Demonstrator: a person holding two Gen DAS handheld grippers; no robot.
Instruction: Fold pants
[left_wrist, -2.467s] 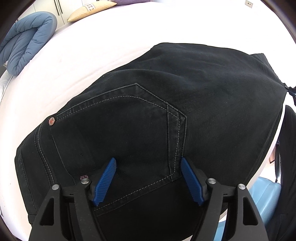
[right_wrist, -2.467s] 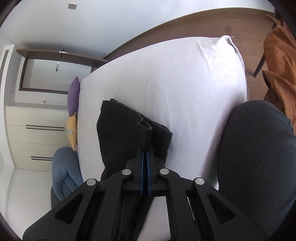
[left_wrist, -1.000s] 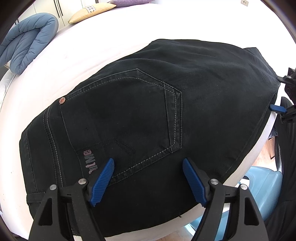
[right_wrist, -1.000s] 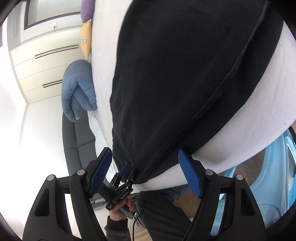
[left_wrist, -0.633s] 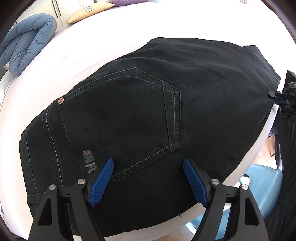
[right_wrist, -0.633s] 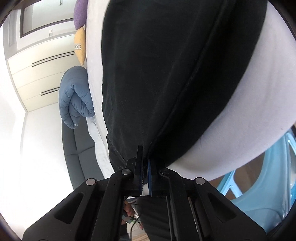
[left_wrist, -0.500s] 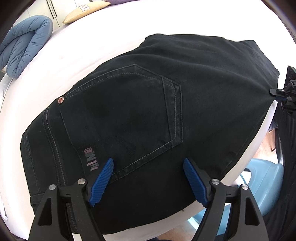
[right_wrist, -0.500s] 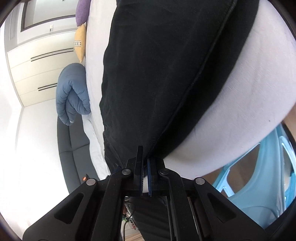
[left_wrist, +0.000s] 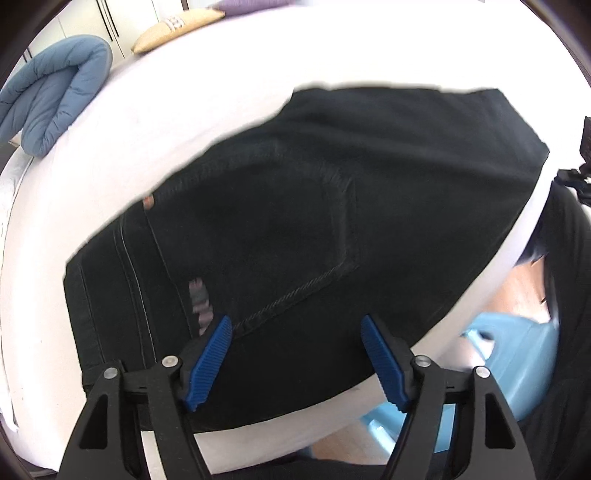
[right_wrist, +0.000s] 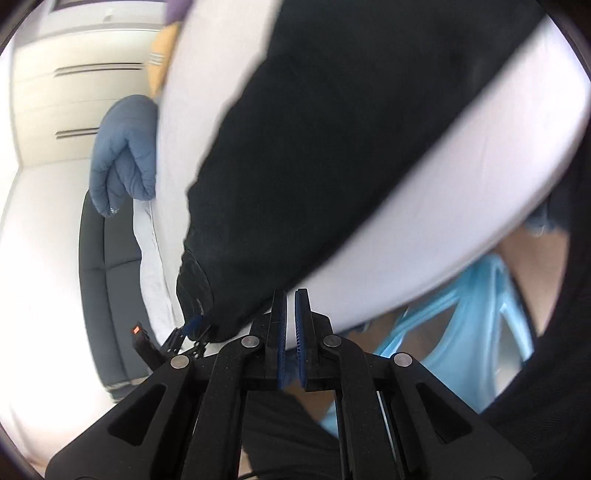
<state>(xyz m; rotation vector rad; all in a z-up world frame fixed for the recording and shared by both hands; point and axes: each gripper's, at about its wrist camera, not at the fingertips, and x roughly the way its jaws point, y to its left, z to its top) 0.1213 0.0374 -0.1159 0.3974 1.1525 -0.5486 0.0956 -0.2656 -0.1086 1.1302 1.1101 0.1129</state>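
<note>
Item: black denim pants (left_wrist: 295, 221), folded, lying flat on a white bed (left_wrist: 184, 103) near its front edge. Back pocket with pale stitching faces up; a small copper rivet (left_wrist: 148, 201) sits at the pocket's upper corner, and a blurred pinkish print lies beside the pocket seam.

Left gripper (left_wrist: 295, 332): tilted steeply down over the pants. Its 2 blue ribbed fingers (left_wrist: 210, 354) stand wide apart and are closing. The lower edge of the pocket lies ahead of the left finger; black cloth fills the gap between the fingers, with neither finger pressing on it as far as the view shows. Picture is motion-blurred.

Right gripper (right_wrist: 290, 306): its 2 blue fingers (right_wrist: 281, 332) are drawn together with only a thin slit left. The folded corner of the pants hangs just to the left of the fingertips, off the bed edge; no cloth can be seen between the fingers.

Surroundings: a rolled blue quilt (left_wrist: 51, 96) well beyond the left finger at the far edge of the bed; a tan cushion (left_wrist: 173, 27) and a purple cushion (left_wrist: 243, 5) at the bed's far side; a light blue plastic chair (left_wrist: 517, 354) below the bed edge, past the right finger of the left gripper; white drawer fronts (right_wrist: 74, 96) in the right wrist view.
</note>
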